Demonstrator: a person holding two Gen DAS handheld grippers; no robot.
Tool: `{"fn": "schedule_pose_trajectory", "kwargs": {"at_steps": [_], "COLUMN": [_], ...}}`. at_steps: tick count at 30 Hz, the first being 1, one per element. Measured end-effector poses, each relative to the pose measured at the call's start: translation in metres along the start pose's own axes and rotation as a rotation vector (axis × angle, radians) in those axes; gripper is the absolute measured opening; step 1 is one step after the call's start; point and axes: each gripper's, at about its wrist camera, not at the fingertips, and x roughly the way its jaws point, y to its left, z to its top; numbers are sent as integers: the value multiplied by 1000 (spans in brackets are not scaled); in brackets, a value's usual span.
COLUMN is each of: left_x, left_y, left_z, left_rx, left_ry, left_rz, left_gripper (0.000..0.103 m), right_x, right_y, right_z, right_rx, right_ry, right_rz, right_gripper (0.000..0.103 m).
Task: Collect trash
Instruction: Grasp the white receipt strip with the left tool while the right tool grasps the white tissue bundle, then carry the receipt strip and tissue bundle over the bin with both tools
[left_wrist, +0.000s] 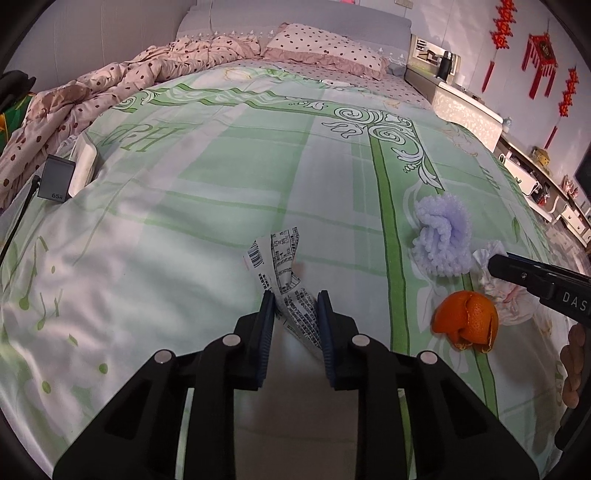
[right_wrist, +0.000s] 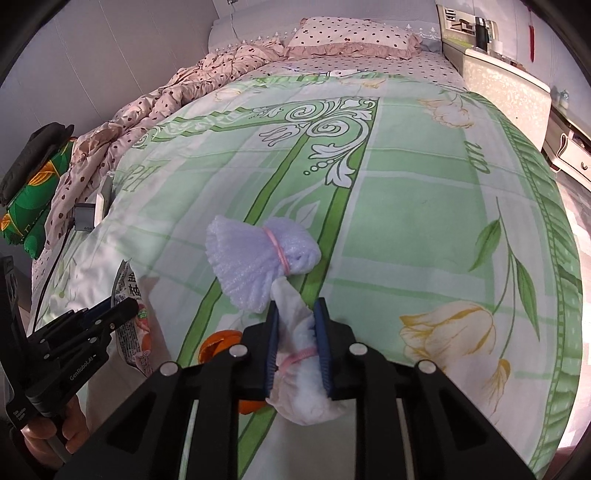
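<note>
While both grippers sit low over the green-and-white bedspread (left_wrist: 258, 166), each already has a piece of trash between its fingers: the left gripper (left_wrist: 294, 299) is clenched on the lower end of a crumpled printed wrapper (left_wrist: 284, 266), whose barcoded top stands free above the cover; the right gripper (right_wrist: 297, 308) is clenched on a white tissue wad (right_wrist: 299, 354) bound with a pink band, pinched about mid-length with the loose end bulging out below. Grip on the wrapper looks thin, near one edge only. Judgement: lift slowly and straight, keep squeeze steady, so the slick film does not slide out. Tissue is soft and will compress; hold looks secure, but watch the free tail. Left behind on the bed: a lilac foam net (right_wrist: 258, 254) tied with a pink band, lying just beyond the right fingers (right_wrist: 272, 325) and touching or nearly touching the tissue tip, and an orange peel (left_wrist: 466, 319) just beside the tissue, partly hidden under the right gripper in its own view. Raise the tissue clear before moving sideways, to avoid dragging the foam net along. No bin or bag visible in either view; drop-off place cannot be told. Black charger (left_wrist: 55, 183) at the far left edge is not trash, leave it.
</note>
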Motion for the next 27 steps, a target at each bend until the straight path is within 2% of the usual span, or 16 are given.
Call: {"fn": "schedule_pose_trajectory", "kwargs": {"at_steps": [16, 27], "left_x": [-84, -142], "left_y": [-25, -72], "left_z": [4, 2], "left_rx": [-1, 25], "left_ry": [-69, -121], "left_rz": [-44, -104], "left_gripper": [22, 22], "right_x": [-114, -196], "right_y": [-12, -26], "right_z": [-12, -35], "right_rx": [62, 88], "right_ry": [-116, -208], "right_rz": [8, -25], "right_gripper": [18, 18]}}
